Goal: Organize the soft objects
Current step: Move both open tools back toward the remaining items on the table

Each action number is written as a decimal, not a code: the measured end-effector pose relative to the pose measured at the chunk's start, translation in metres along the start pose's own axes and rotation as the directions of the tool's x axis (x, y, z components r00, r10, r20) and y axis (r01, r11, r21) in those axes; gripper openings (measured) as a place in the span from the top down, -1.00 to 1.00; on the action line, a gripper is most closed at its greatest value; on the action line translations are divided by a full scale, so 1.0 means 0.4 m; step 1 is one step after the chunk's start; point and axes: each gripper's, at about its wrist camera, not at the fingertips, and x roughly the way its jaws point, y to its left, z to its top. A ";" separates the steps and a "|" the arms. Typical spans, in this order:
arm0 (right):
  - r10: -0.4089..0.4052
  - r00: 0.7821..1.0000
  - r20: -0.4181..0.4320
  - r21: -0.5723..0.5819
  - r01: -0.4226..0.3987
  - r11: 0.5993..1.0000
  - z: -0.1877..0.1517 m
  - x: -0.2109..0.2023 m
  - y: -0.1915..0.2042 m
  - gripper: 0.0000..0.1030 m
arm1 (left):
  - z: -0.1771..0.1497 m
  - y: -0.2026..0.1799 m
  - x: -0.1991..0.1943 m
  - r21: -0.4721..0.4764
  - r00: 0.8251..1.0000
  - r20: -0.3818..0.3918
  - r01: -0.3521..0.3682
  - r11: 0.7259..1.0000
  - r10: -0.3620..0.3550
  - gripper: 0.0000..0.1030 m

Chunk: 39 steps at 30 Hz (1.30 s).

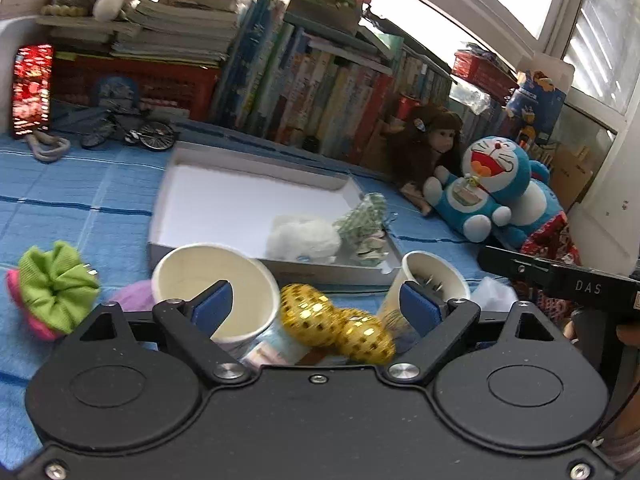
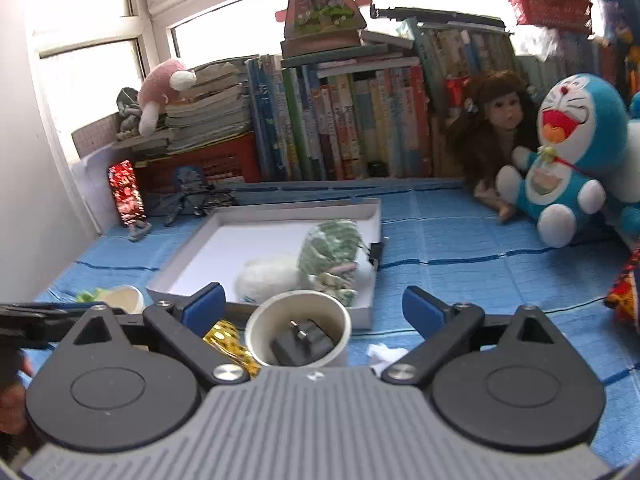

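Note:
A white cardboard tray (image 1: 200, 196) (image 2: 224, 240) lies on the blue cloth and holds a white fluffy scrunchie (image 1: 304, 238) (image 2: 268, 278) and a green checked scrunchie (image 1: 366, 220) (image 2: 330, 248). A gold sequined scrunchie (image 1: 336, 322) (image 2: 228, 340) lies between two paper cups, just in front of my open left gripper (image 1: 316, 306). A green and pink scrunchie (image 1: 52, 286) lies at the left, a purple one (image 1: 132, 294) behind the left cup. My right gripper (image 2: 314, 306) is open and empty above the right cup.
The left paper cup (image 1: 216, 284) is empty; the right cup (image 1: 436, 276) (image 2: 298, 326) holds small black metal parts. Doraemon plush (image 1: 492, 188) (image 2: 568, 160), a doll (image 2: 500, 120) and a row of books (image 2: 340, 120) line the back. White tissue (image 2: 384, 354) lies by the right cup.

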 end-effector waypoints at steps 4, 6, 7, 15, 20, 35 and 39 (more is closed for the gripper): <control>-0.022 0.998 0.061 0.011 0.021 1.000 -0.039 -0.026 -0.017 -0.93 | -0.043 0.019 -0.029 0.019 0.999 0.047 -0.017 1.000 0.016 -0.76; -0.033 0.995 0.095 0.009 0.033 0.999 -0.057 -0.039 -0.023 -0.93 | -0.061 0.021 -0.046 0.027 0.997 0.078 -0.025 0.999 0.023 -0.76; -0.039 0.994 0.106 0.004 0.039 0.999 -0.062 -0.042 -0.024 -0.93 | -0.069 0.020 -0.054 0.033 0.995 0.092 -0.026 0.999 0.023 -0.80; -0.074 0.988 0.136 -0.001 0.075 0.997 -0.087 -0.051 -0.029 -0.94 | -0.091 0.004 -0.063 0.097 0.992 0.116 -0.050 0.994 0.039 -0.88; -0.083 0.985 0.151 -0.002 0.084 0.996 -0.097 -0.055 -0.032 -0.94 | -0.095 0.015 -0.067 0.081 0.992 0.114 -0.053 0.995 0.044 -0.88; -0.144 0.975 0.172 -0.003 0.146 0.989 -0.154 -0.070 -0.043 -0.95 | -0.145 0.047 -0.118 0.093 0.977 0.163 -0.154 0.984 0.137 -0.89; -0.175 0.972 0.157 0.004 0.177 0.984 -0.176 -0.066 -0.054 -0.95 | -0.167 0.068 -0.127 0.088 0.971 0.163 -0.192 0.977 0.176 -0.90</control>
